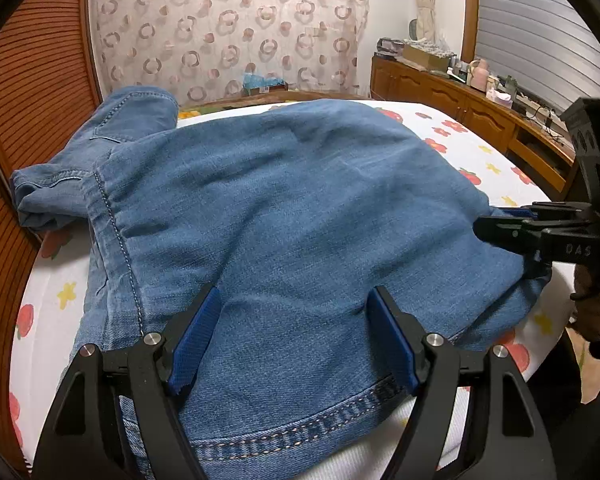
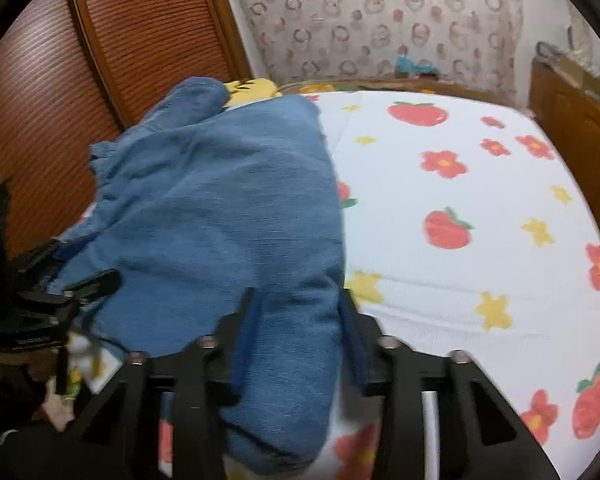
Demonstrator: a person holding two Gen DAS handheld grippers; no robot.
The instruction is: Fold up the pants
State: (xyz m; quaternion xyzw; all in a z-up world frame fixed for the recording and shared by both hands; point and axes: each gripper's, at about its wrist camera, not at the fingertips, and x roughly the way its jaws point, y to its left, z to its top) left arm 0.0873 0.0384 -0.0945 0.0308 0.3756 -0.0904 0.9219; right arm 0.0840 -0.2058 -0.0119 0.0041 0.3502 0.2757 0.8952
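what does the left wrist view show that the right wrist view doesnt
Left wrist only: the stitched hem of the jeans and a cluttered wooden sideboard.
Right wrist only: a yellow item behind the jeans and a wide bare stretch of the flowered sheet.
Both: the blue jeans, the left gripper and the right gripper.

The right wrist view is smeared, so whether the right gripper's (image 2: 298, 336) blue pads press the pants (image 2: 220, 208) or merely flank the fold cannot be told. In the left wrist view the pants' hem runs under the left gripper (image 1: 296, 336) and off the bottom edge. A gloved hand (image 1: 592, 300) is cut by the right border (only part shows). The clutter on the sideboard (image 1: 480, 108) is too small to identify
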